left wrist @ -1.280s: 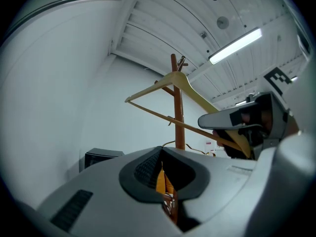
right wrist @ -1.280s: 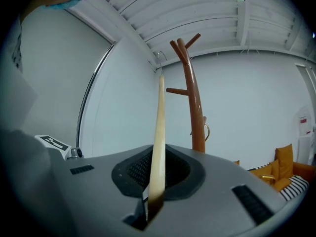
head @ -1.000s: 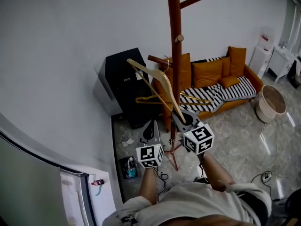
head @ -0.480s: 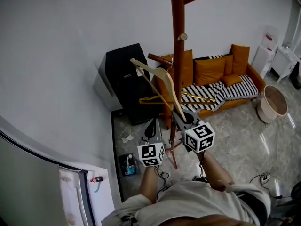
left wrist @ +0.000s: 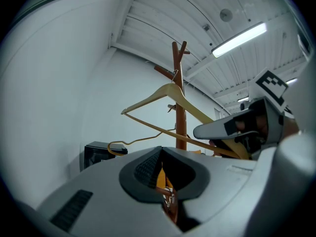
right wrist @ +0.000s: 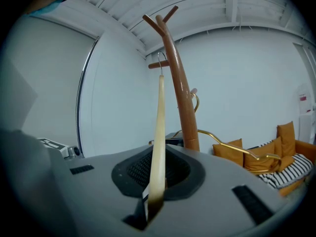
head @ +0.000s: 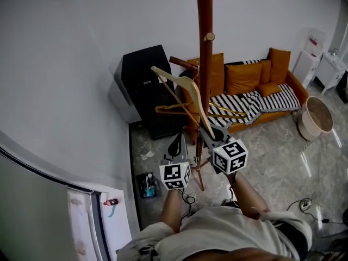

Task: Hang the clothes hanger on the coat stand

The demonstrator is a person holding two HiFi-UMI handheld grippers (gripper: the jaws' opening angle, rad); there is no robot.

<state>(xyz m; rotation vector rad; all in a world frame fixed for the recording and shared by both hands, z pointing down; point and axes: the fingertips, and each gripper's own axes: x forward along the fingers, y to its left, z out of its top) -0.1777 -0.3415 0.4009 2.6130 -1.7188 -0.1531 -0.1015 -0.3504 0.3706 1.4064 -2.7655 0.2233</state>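
Beside the round wooden coat stand (right wrist: 181,98), the right hand-held gripper (right wrist: 155,201) pinches a pale, curved wooden hanger (right wrist: 159,132).

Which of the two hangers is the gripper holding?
The pale wooden hanger, pinched at one end by the right gripper. The thin gold hanger is untouched, lower down by the coat stand.

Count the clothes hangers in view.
2. A wooden hanger clamped in the right gripper, hook by a coat stand peg; a gold wire hanger hung lower on the stand. None appear hidden.
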